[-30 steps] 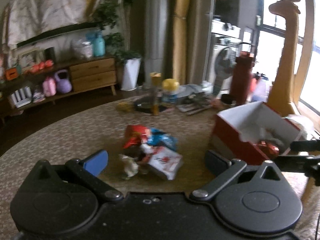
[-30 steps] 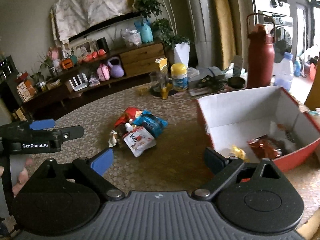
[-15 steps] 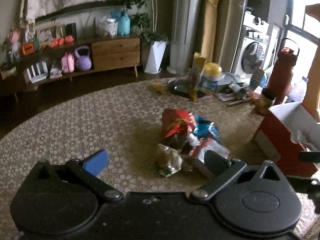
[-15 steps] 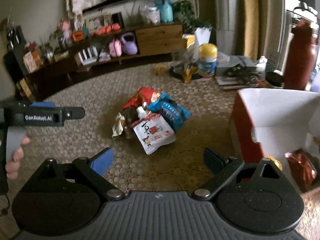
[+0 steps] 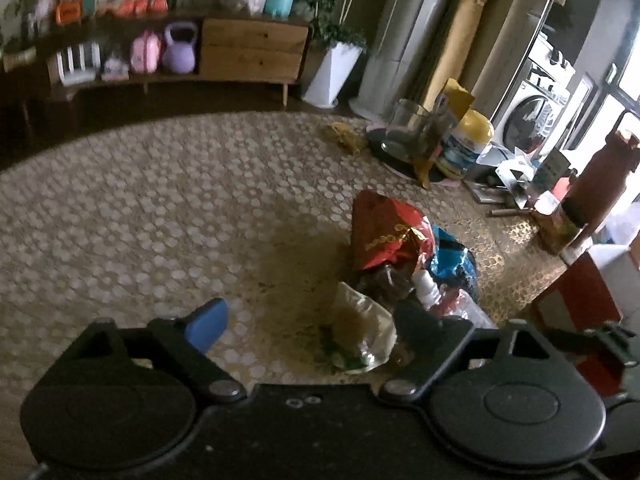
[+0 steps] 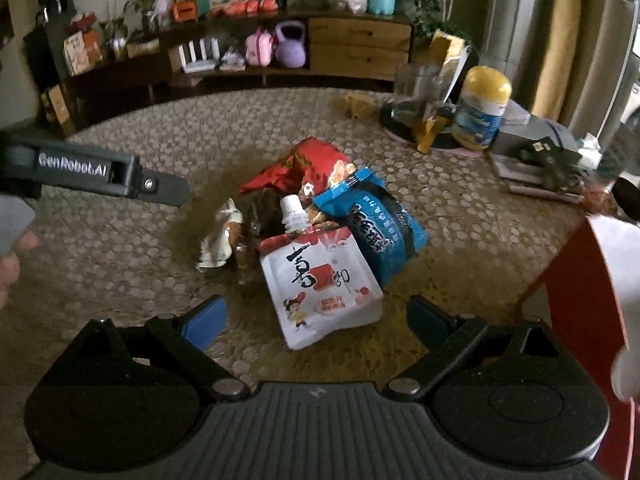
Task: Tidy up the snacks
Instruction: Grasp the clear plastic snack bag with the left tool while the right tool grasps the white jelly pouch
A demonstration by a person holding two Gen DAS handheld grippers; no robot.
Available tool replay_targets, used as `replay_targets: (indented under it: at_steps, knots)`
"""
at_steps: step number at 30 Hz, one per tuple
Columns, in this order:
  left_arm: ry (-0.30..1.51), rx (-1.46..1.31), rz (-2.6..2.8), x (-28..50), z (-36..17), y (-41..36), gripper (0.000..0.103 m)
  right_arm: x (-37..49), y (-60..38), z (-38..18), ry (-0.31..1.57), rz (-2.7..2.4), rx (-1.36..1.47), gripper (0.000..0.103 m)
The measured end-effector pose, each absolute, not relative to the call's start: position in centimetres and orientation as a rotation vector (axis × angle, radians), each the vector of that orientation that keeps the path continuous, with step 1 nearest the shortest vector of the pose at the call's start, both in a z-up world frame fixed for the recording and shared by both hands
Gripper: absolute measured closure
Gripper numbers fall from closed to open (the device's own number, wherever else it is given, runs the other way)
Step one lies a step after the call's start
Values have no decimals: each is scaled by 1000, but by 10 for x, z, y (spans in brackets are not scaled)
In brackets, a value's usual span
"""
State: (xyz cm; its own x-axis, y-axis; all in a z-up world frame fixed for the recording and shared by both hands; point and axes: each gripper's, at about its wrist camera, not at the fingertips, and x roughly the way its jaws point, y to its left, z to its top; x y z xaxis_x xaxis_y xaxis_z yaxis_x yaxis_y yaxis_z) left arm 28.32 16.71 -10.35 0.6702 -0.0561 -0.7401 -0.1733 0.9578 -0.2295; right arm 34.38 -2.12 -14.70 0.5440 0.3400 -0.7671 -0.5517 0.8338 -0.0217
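Observation:
A pile of snack packets lies on the patterned table [image 5: 160, 200]: a red packet [image 5: 384, 236] [image 6: 304, 164], a blue packet [image 5: 452, 256] [image 6: 380, 220], a white spouted pouch [image 6: 320, 280] and a pale crumpled packet [image 5: 360, 332] [image 6: 222, 236]. My left gripper [image 5: 312, 322] hangs low over the pile's left side. Its jaws are closing, the pale packet lies between them, and the blue pad is still clear of it. From the left it also reaches into the right wrist view [image 6: 160, 186]. My right gripper [image 6: 316, 320] is open, with the white pouch just ahead between its fingers. A red box [image 5: 580, 296] [image 6: 580, 280] stands at the right.
At the table's far side stand a yellow-lidded tub [image 6: 480, 116], a glass on a dark tray [image 6: 412, 92], papers [image 6: 536, 160] and a maroon bottle [image 5: 600, 188]. A low sideboard [image 6: 356, 48] lines the wall behind. A hand [image 6: 12, 248] shows at the left edge.
Both grippers have come down and closer to the snack pile, and both views have swung left off the red box. The left jaws stand slightly narrower.

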Motion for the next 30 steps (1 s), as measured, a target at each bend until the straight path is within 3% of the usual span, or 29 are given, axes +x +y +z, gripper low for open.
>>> replay_targets:
  at_steps: [10,21,25,30]
  knots:
    - [907,-382,7,313,-131,160,27,370,-5,-173,861,538,-335,6]
    - [961,-517,-39,323,-153,167,50,376,-10,-182,866,527,-302,7]
    - [956,-544,-43,322,-155,169,52,374,-11,-180,874,536,-276,25]
    - [937,-538,-35,316,-150,169,61,365,-7,-178,871,507,-300,27]
